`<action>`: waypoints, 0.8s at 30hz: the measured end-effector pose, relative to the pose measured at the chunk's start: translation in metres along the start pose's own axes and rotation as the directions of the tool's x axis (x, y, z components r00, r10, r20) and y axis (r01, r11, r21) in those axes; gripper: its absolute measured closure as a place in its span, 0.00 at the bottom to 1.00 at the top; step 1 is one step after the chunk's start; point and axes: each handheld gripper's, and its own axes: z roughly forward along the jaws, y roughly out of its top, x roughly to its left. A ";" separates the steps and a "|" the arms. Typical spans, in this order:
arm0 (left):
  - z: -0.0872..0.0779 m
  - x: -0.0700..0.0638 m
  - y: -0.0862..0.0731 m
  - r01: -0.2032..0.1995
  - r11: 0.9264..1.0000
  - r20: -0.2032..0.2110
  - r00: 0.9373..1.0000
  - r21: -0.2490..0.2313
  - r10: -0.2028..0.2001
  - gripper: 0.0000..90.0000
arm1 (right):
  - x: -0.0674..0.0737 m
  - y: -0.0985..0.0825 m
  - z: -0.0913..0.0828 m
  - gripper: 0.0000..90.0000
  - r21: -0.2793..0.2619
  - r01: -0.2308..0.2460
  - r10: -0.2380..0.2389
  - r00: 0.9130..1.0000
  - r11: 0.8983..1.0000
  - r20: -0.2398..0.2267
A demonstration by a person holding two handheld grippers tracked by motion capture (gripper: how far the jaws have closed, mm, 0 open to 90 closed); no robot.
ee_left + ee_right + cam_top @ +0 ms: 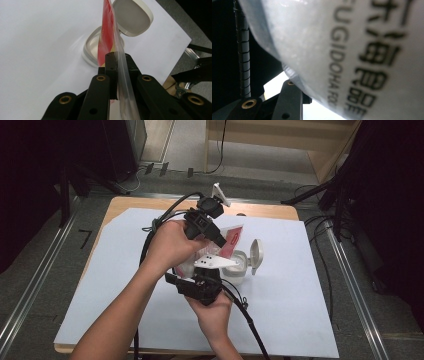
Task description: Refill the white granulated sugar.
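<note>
A person holds a clear plastic bag point(227, 245) with a red-printed top between two grippers, above the middle of the surface point(125, 270), which is covered by a white sheet. The left gripper point(117, 60) has its jaws closed tight on the bag's thin edge — in the left gripper view the clear film runs up between the two black jaws, and the red part of the bag rises past them. The right gripper point(212, 270) comes at the bag from the near side; its own view has the white, bulging body of the bag with black print pressed close above its jaws, which stand partly open around it, though I cannot tell for certain whether the pads press on it. Just below and beside the bag stands a small white container point(239, 267) — its hinged lid point(256, 254) is swung up and open toward the surface's right edge. In the left gripper view the container's open mouth point(91, 48) lies right behind the bag, and the lid point(132, 16) tilts back behind it. The left hand point(167, 245) wraps its gripper from above, and the right hand point(215, 312) holds its gripper from the near edge. Black cables trail from both grippers toward the near edge.
</note>
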 end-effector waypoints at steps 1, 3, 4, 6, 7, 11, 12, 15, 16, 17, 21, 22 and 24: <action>0.000 0.000 0.001 -0.006 1.000 -0.003 1.000 0.003 0.006 0.96 | -0.001 0.000 -0.001 0.71 -0.005 -0.001 0.001 1.000 1.000 -0.002; 0.001 -0.001 0.002 -0.002 1.000 -0.001 1.000 0.009 0.002 0.96 | -0.001 0.000 -0.001 0.71 -0.001 -0.004 0.004 1.000 1.000 -0.004; 0.001 -0.001 0.002 -0.004 1.000 0.001 1.000 0.009 0.004 0.96 | -0.001 0.000 -0.001 0.71 0.002 -0.004 0.004 1.000 1.000 -0.003; 0.001 -0.001 0.002 -0.007 1.000 0.004 1.000 0.007 0.007 0.95 | -0.002 0.000 -0.002 0.71 0.003 -0.001 0.001 1.000 1.000 0.003; 0.002 -0.001 0.002 0.002 1.000 0.005 1.000 0.000 -0.002 0.96 | -0.002 0.000 -0.002 0.72 0.004 -0.001 0.001 1.000 1.000 0.004; 0.004 -0.001 0.002 0.004 1.000 0.008 1.000 0.004 -0.004 0.95 | -0.002 -0.001 -0.001 0.72 0.006 -0.002 0.002 1.000 1.000 0.008; 0.004 -0.001 0.002 0.000 1.000 0.008 1.000 0.005 0.000 0.95 | -0.002 -0.001 -0.001 0.72 0.006 -0.003 0.003 1.000 1.000 0.008; 0.004 -0.001 0.002 -0.001 1.000 0.007 1.000 0.005 0.001 0.95 | -0.002 -0.001 -0.001 0.73 0.004 -0.001 0.001 1.000 1.000 0.012; 0.004 -0.001 0.002 0.000 1.000 0.008 1.000 0.003 0.000 0.95 | -0.002 -0.001 -0.001 0.73 0.003 -0.001 0.001 1.000 1.000 0.013; 0.004 -0.001 0.002 0.000 1.000 0.008 1.000 0.003 0.000 0.95 | -0.002 -0.001 -0.001 0.73 0.003 -0.001 0.001 1.000 1.000 0.013; 0.004 -0.001 0.002 0.002 1.000 0.010 1.000 0.002 -0.002 0.95 | -0.003 -0.001 -0.001 0.73 0.007 0.003 -0.003 1.000 1.000 0.012; 0.004 -0.001 0.001 0.002 1.000 0.011 1.000 -0.006 -0.002 0.95 | -0.003 -0.001 -0.001 0.73 0.008 0.005 -0.005 1.000 1.000 0.012; 0.003 -0.001 0.001 -0.001 1.000 0.012 1.000 -0.007 0.001 0.96 | -0.002 -0.001 -0.001 0.72 0.008 0.020 -0.020 1.000 1.000 0.019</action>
